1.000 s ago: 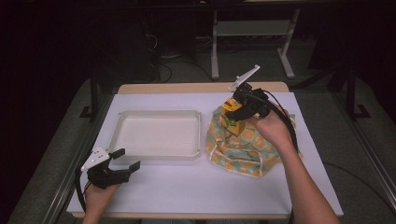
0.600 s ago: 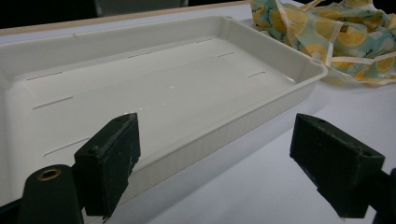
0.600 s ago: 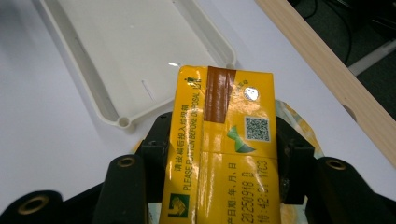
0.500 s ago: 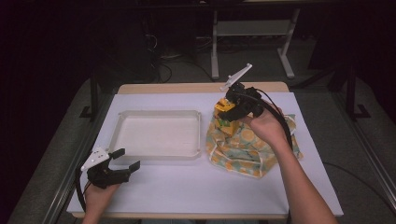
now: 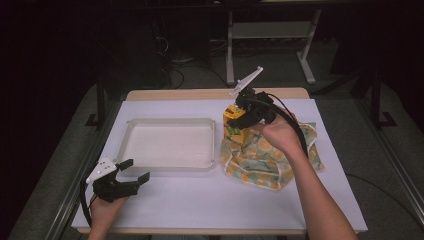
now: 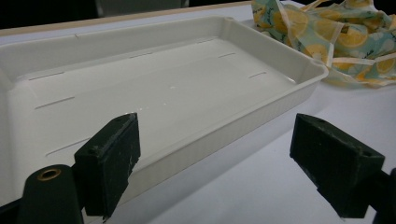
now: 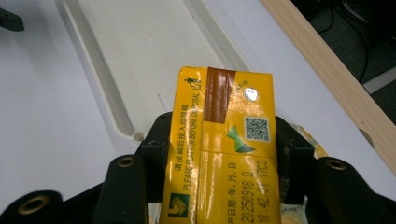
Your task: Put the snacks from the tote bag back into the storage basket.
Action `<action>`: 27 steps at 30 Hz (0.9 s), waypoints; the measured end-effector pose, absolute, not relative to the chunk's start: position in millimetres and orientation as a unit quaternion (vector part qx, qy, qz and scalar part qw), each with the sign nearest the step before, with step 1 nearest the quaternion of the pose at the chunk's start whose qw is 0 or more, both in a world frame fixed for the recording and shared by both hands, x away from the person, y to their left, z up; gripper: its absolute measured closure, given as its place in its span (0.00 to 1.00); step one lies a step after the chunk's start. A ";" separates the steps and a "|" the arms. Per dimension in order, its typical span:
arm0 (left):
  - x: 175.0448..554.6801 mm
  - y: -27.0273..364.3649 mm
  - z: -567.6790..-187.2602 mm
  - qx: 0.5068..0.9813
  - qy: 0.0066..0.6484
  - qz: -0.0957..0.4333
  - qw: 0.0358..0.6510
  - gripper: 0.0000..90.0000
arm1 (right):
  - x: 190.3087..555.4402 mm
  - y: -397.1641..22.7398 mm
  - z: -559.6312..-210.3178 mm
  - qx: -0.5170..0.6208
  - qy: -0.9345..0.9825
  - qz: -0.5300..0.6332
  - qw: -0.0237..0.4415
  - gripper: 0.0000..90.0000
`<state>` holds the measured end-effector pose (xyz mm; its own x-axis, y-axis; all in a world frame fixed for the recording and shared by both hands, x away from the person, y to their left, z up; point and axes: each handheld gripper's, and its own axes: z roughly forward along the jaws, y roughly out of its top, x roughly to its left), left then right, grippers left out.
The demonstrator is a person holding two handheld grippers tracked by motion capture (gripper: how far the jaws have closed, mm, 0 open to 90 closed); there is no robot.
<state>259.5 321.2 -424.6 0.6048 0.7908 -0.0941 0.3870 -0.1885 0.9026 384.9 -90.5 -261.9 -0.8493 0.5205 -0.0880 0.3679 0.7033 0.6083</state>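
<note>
One white tray (image 5: 170,145) and one lemon-print cloth bag (image 5: 270,160) lie on the table (image 5: 210,200). Right gripper (image 5: 239,116) clamps one yellow carton (image 7: 222,149), raised above the bag beside the tray. Left gripper (image 5: 134,171) gapes, holding nothing, near the tray's front corner.

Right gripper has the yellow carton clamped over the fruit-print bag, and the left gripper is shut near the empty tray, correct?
Not quite: the left gripper is open, its jaws wide apart in the left gripper view. The rest holds: right gripper, yellow carton, bag, tray.
</note>
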 end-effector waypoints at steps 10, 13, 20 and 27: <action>259.4 320.8 -424.5 0.744 0.394 0.202 0.500 0.17 | 383.0 -76.2 -259.1 0.215 0.920 0.302 0.129 0.55; 259.5 320.8 -424.6 0.743 0.396 0.201 0.501 0.17 | 383.1 -72.2 -259.6 0.204 0.923 0.302 0.126 0.55; 259.8 320.4 -424.7 0.744 0.394 0.201 0.501 0.17 | 382.6 -61.7 -260.0 0.186 0.927 0.305 0.116 0.55; 259.7 320.6 -424.7 0.743 0.396 0.200 0.502 0.17 | 383.5 -50.9 -260.9 0.161 0.932 0.307 0.105 0.55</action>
<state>259.7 320.6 -424.7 0.6069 0.7885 -0.0997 0.3872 -0.1838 0.9035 383.5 -50.9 -260.9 -0.9258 0.3654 -0.0965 0.2365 0.7595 0.6060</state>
